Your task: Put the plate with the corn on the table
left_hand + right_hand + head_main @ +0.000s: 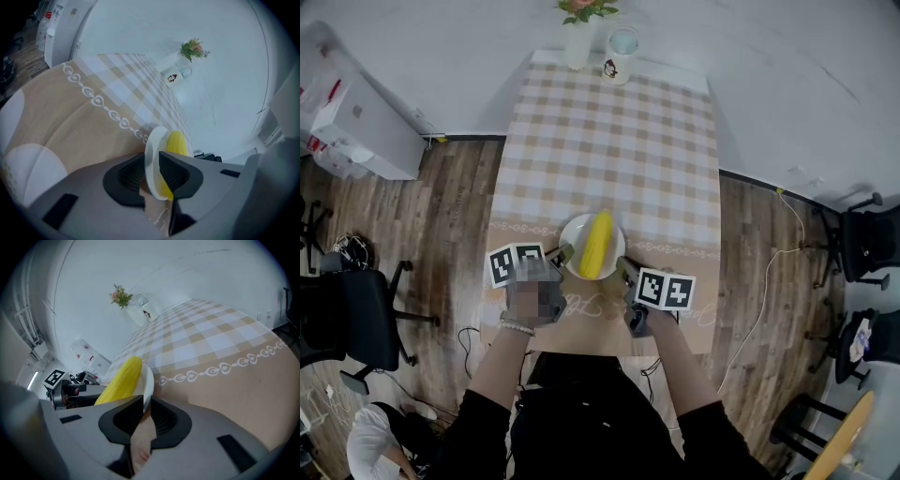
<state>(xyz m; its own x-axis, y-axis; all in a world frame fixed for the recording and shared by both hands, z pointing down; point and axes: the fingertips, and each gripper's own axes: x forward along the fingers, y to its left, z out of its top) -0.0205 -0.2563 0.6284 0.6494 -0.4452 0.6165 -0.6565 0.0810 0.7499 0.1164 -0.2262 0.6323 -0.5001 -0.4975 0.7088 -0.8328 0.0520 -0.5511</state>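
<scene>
A round white plate (571,240) carries one yellow cob of corn (596,246), which lies lengthwise across it and takes up most of its middle. The plate is at the near end of a long table (609,141) covered with a beige-and-white checked cloth, over the plain beige border with its white scroll pattern; the pictures do not settle whether it rests fully on the cloth. At the far end of the table stand a white vase with pink flowers (579,37), a pale blue glass (623,40) and a small white mug with a dark figure printed on it (612,67), all well apart from the plate. The table is pushed against a white wall, and the floor (441,206) is dark wood planking. A black office chair (352,314) stands to the left, white boxes (356,122) sit against the wall beyond it, and more black chairs (867,244) stand to the right. The left hand-held gripper (152,168) has its jaws partly apart with the plate's left rim in the gap, and the ribbed pads do not seem to clamp it. The right hand-held gripper (143,411) has its jaws drawn close together on the plate's right rim, pinching it, with the corn just beyond its tips.
</scene>
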